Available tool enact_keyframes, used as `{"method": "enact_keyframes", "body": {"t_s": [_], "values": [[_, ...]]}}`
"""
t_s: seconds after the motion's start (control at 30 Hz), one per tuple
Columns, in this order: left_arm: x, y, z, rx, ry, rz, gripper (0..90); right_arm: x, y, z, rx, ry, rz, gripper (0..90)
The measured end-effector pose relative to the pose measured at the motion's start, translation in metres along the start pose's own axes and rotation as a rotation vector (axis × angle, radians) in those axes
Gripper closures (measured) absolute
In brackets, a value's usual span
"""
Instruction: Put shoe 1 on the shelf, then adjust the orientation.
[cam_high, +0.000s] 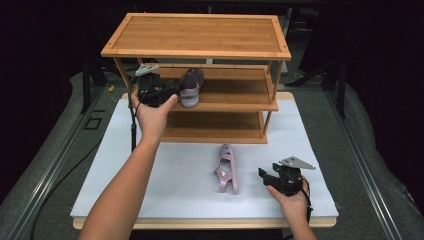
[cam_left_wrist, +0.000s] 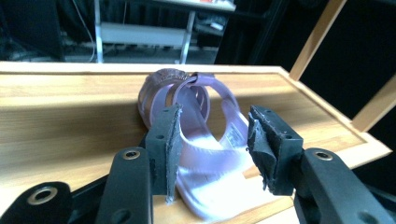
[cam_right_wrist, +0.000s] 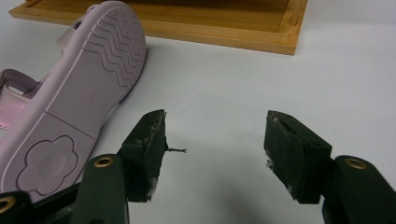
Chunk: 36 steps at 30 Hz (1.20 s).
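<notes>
Two pink sandals concern us. From the high view, one sandal (cam_high: 191, 86) sits on the rack's middle shelf (cam_high: 235, 92) at our left gripper (cam_high: 172, 91); the other sandal (cam_high: 226, 168) lies on its side just left of our right gripper (cam_high: 264, 175), long axis running away from us. Left gripper view: jaws parted, straddling the shelved sandal (cam_left_wrist: 205, 154) without pressing. Right gripper view: jaws spread and empty, the sole (cam_right_wrist: 70, 121) close at their left.
</notes>
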<state>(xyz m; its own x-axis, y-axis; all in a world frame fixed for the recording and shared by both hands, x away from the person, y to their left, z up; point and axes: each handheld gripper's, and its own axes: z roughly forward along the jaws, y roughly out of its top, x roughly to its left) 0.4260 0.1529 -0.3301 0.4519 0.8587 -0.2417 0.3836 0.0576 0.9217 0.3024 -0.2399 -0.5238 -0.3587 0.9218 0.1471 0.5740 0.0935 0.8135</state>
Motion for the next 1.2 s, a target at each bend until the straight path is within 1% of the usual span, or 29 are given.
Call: {"method": "enact_keyframes", "body": {"t_s": [0.03, 0.07, 0.1, 0.17, 0.2, 0.27, 0.3, 0.33, 0.37, 0.43, 0.47, 0.5, 0.53, 0.57, 0.6, 0.67, 0.73, 0.8, 0.83, 0.9, 0.97, 1.0, 1.07, 1.1, 1.13, 1.2], "values": [[0.0, 0.0, 0.0, 0.0, 0.0, 0.0, 53.5, 0.0, 0.0, 0.0, 0.0, 0.0, 0.0, 38.4], [0.001, -0.003, -0.018, -0.012, -0.02, 0.01, 53.3, 0.001, 0.0, -0.001, -0.007, 0.006, -0.008, 38.3], [0.001, -0.003, -0.018, -0.012, -0.02, 0.01, 53.3, 0.001, 0.0, -0.001, -0.007, 0.006, -0.008, 38.3], [0.003, -0.009, -0.031, -0.02, -0.033, 0.021, 53.3, 0.004, 0.001, -0.002, -0.023, 0.01, -0.012, 38.2], [0.004, -0.012, -0.036, -0.02, -0.04, 0.019, 53.5, 0.006, 0.001, -0.003, -0.03, 0.014, -0.015, 38.2], [0.008, -0.024, -0.046, -0.017, -0.05, 0.025, 53.6, 0.008, 0.002, -0.004, -0.039, 0.024, -0.023, 38.2], [0.01, -0.028, -0.049, -0.008, -0.051, 0.027, 53.9, 0.01, 0.002, -0.004, -0.052, 0.025, -0.022, 37.9], [0.012, -0.034, -0.052, -0.009, -0.059, 0.02, 54.1, 0.011, 0.003, -0.004, -0.057, 0.027, -0.021, 37.5], [0.014, -0.04, -0.055, -0.002, -0.067, 0.023, 54.1, 0.012, 0.003, -0.005, -0.065, 0.027, -0.022, 37.0], [0.017, -0.052, -0.059, 0.015, -0.072, 0.031, 54.2, 0.015, 0.004, -0.006, -0.083, 0.039, -0.011, 35.1], [0.019, -0.062, -0.063, 0.019, -0.069, 0.034, 54.2, 0.015, 0.004, -0.007, -0.083, 0.042, -0.008, 34.2], [0.02, -0.068, -0.064, 0.021, -0.07, 0.034, 54.2, 0.017, 0.004, -0.008, -0.091, 0.052, 0.005, 33.4], [0.023, -0.077, -0.066, 0.037, -0.075, 0.032, 54.2, 0.018, 0.005, -0.008, -0.097, 0.054, 0.008, 33.4], [0.025, -0.083, -0.068, 0.04, -0.073, 0.028, 54.1, 0.02, 0.005, -0.009, -0.108, 0.053, 0.005, 33.3], [0.027, -0.089, -0.07, 0.037, -0.069, 0.035, 54.1, 0.021, 0.006, -0.01, -0.105, 0.052, 0.0, 33.3], [0.029, -0.1, -0.075, 0.049, -0.06, 0.054, 53.9, 0.023, 0.007, -0.012, -0.107, 0.045, -0.011, 33.4], [0.03, -0.11, -0.08, 0.055, -0.058, 0.06, 53.8, 0.028, 0.008, -0.014, -0.098, 0.038, -0.038, 35.2], [0.032, -0.12, -0.084, 0.055, -0.048, 0.07, 53.8, 0.032, 0.009, -0.015, -0.091, 0.038, -0.053, 36.6], [0.033, -0.125, -0.085, 0.052, -0.047, 0.074, 53.8, 0.036, 0.01, -0.015, -0.084, 0.038, -0.067, 40.2], [0.035, -0.132, -0.088, 0.05, -0.043, 0.084, 53.5, 0.041, 0.011, -0.015, -0.06, 0.049, -0.078, 42.1], [0.038, -0.141, -0.091, 0.031, -0.034, 0.08, 53.4, 0.045, 0.012, -0.015, -0.064, 0.043, -0.093, 44.1], [0.039, -0.144, -0.092, 0.026, -0.022, 0.082, 53.4, 0.048, 0.012, -0.015, -0.058, 0.035, -0.102, 44.4], [0.042, -0.15, -0.094, 0.015, -0.014, 0.083, 53.5, 0.05, 0.012, -0.014, -0.052, 0.051, -0.122, 47.4], [0.044, -0.152, -0.094, 0.014, -0.013, 0.08, 53.6, 0.052, 0.011, -0.013, -0.053, 0.045, -0.125, 47.9], [0.046, -0.154, -0.093, 0.028, -0.009, 0.083, 53.5, 0.052, 0.011, -0.013, -0.052, 0.044, -0.127, 49.0], [0.048, -0.157, -0.091, 0.04, -0.009, 0.08, 53.5, 0.053, 0.011, -0.013, -0.056, 0.045, -0.124, 50.3]]}}
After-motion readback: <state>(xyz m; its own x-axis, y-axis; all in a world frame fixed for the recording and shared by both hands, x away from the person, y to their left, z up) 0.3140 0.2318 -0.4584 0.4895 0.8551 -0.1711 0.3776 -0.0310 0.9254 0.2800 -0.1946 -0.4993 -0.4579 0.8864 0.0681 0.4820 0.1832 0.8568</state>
